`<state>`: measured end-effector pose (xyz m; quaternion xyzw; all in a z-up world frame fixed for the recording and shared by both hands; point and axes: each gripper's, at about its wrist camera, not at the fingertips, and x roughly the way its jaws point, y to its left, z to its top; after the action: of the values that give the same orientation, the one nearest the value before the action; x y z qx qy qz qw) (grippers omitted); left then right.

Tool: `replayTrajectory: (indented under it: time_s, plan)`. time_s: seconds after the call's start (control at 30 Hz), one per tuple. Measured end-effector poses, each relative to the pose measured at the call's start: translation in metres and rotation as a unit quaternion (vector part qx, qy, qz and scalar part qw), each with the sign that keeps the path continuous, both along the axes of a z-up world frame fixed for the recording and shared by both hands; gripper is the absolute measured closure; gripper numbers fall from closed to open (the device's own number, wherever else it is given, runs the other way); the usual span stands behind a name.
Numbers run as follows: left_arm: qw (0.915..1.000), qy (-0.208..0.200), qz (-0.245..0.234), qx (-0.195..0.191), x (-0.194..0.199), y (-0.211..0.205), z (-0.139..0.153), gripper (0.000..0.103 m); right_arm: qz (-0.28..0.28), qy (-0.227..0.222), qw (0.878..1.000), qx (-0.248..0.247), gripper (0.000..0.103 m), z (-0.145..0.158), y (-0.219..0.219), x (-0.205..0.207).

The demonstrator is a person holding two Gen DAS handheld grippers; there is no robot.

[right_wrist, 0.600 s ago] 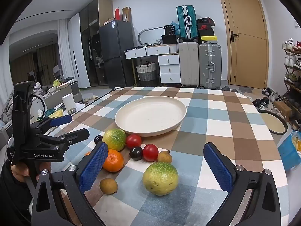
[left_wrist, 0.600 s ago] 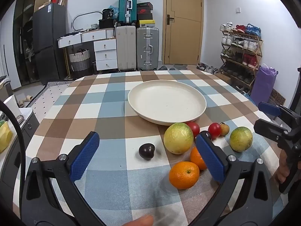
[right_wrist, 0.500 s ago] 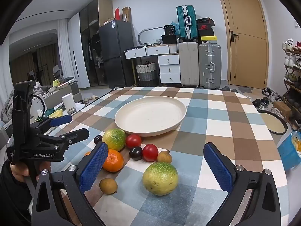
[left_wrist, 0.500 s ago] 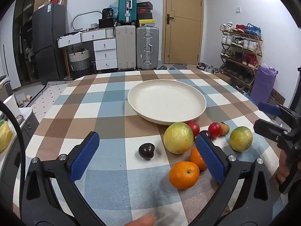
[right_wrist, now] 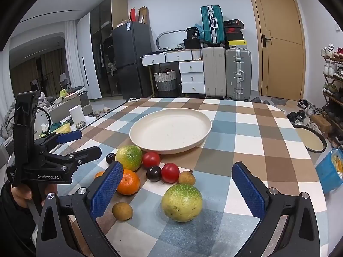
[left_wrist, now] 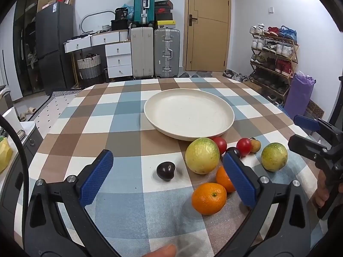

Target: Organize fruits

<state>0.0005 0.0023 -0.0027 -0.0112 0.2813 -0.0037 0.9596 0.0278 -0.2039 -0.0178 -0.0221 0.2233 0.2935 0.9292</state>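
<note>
I hold both tongs above the near edge of the checked tablecloth (left_wrist: 133, 128), tipped a little downward. My left gripper (left_wrist: 169, 174) stands wide open with nothing between its blue pads; a dark plum (left_wrist: 165, 171) lies on the cloth in the gap ahead of it, apart from both fingers. My right gripper (right_wrist: 178, 189) is spread just as wide and empty too, and the green-yellow fruit (right_wrist: 181, 202) sits on the cloth between its fingers, touching neither. The cream plate (right_wrist: 137, 135) stands in the middle of the table with nothing on it. All the fruit lies on the cloth on the near side of the plate: a second green-yellow fruit (right_wrist: 129, 157) close to the rim, a red tomato (right_wrist: 151, 159) beside it, another tomato (right_wrist: 170, 172) next to a second dark plum (right_wrist: 153, 173), a small brown longan (right_wrist: 186, 177) just right of that tomato, an orange (right_wrist: 128, 181) partly behind my left-hand blue pad, and another longan (right_wrist: 122, 211) nearest me. In the left view a second orange (left_wrist: 224, 178) shows behind the first.
</note>
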Motion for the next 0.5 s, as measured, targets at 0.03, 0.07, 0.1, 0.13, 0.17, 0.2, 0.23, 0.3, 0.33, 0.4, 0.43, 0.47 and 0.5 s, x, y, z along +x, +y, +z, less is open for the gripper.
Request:
replayTrajectory:
  time_s: [0.03, 0.07, 0.1, 0.13, 0.17, 0.2, 0.23, 0.3, 0.33, 0.4, 0.43, 0.47, 0.5]
  plan:
    - [1.0000, 0.000, 0.000, 0.000, -0.0001, 0.0004, -0.0003, 0.001, 0.000, 0.000, 1.000, 0.000, 0.000, 0.0001, 0.0002, 0.0000]
    - [1.0000, 0.000, -0.001, 0.000, 0.0000, -0.0001, -0.0001, 0.001, 0.000, 0.000, 1.000, -0.001, 0.000, 0.0001, 0.0001, 0.0000]
    - [1.0000, 0.000, 0.000, 0.000, 0.0001, -0.0002, -0.0001, 0.001, -0.001, 0.000, 1.000, -0.001, 0.000, 0.0001, 0.0001, 0.0001]
    - [1.0000, 0.000, 0.000, 0.000, 0.0001, 0.0001, -0.0004, 0.001, -0.001, 0.000, 1.000, -0.001, 0.000, 0.0000, -0.0001, 0.0002]
    - [1.0000, 0.001, -0.001, 0.000, 0.0003, -0.0001, -0.0001, 0.001, -0.001, 0.000, 1.000, -0.001, 0.000, 0.0000, -0.0003, 0.0003]
    - [1.0000, 0.000, -0.001, 0.000, 0.0024, -0.0001, -0.0014, 0.001, -0.003, -0.002, 1.000, -0.001, 0.000, -0.0006, -0.0007, -0.0003]
    - [1.0000, 0.001, -0.001, 0.000, 0.0031, -0.0002, -0.0015, 0.001, -0.003, -0.005, 1.000, -0.001, 0.000, 0.0000, -0.0022, -0.0035]
    - [1.0000, 0.001, -0.001, 0.001, 0.0034, 0.0006, -0.0021, 0.001, -0.003, -0.008, 1.000, -0.003, 0.000, 0.0002, -0.0006, -0.0017]
    - [1.0000, 0.001, -0.001, -0.001, 0.0032, 0.0002, -0.0015, 0.001, -0.003, -0.009, 1.000, -0.004, 0.000, 0.0003, -0.0001, -0.0016]
    - [1.0000, 0.000, 0.000, -0.001, 0.0032, 0.0004, -0.0014, 0.001, -0.003, -0.011, 1.000, -0.007, 0.000, 0.0012, 0.0005, -0.0030]
    - [1.0000, -0.001, 0.001, -0.001, 0.0036, -0.0002, -0.0027, 0.001, -0.003, -0.013, 1.000, -0.008, 0.000, 0.0015, 0.0005, -0.0039]
    - [1.0000, -0.001, 0.001, -0.002, 0.0042, 0.0001, -0.0032, 0.001, -0.003, -0.015, 1.000, -0.009, 0.000, 0.0016, 0.0014, -0.0047]
    - [1.0000, 0.000, 0.000, -0.001, 0.0042, 0.0001, -0.0031, 0.001, -0.004, -0.016, 1.000, -0.010, 0.000, 0.0014, 0.0021, -0.0044]
